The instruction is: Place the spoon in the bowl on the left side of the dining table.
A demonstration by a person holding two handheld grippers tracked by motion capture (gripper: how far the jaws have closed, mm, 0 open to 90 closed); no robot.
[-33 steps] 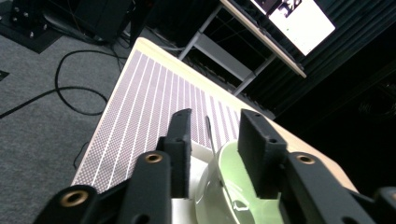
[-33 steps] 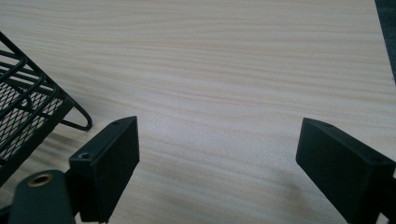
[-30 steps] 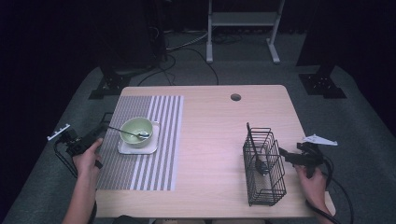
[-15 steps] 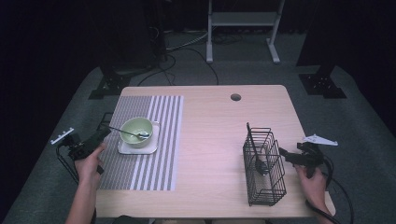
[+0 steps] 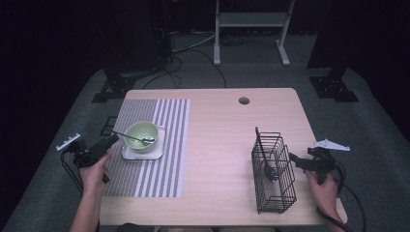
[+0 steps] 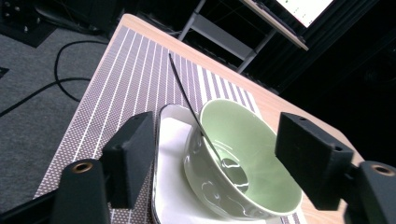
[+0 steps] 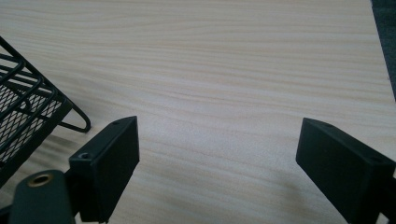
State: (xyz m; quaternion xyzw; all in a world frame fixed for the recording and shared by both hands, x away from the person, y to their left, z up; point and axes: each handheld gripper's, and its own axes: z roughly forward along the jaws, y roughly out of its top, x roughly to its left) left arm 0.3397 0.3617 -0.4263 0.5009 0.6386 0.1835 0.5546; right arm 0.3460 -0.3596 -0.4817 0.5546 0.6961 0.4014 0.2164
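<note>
Left gripper (image 5: 109, 141), jaws wide & empty, aims at pale green ceramic bowl (image 6: 243, 154) w/ metal spoon (image 6: 191, 109) on striped mat, prob. to grab. Right gripper (image 5: 293, 158), wide open & empty, idles beside black wire basket (image 5: 273, 169) at near right.

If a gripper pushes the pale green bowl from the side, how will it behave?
The glossy pale green ceramic bowl looks hard and smooth, so jaws would probably slip on it. It sits on a small white square plate, so a push may slide both over the striped placemat. The thin metal spoon leaning on its rim would likely shift or rattle.
</note>
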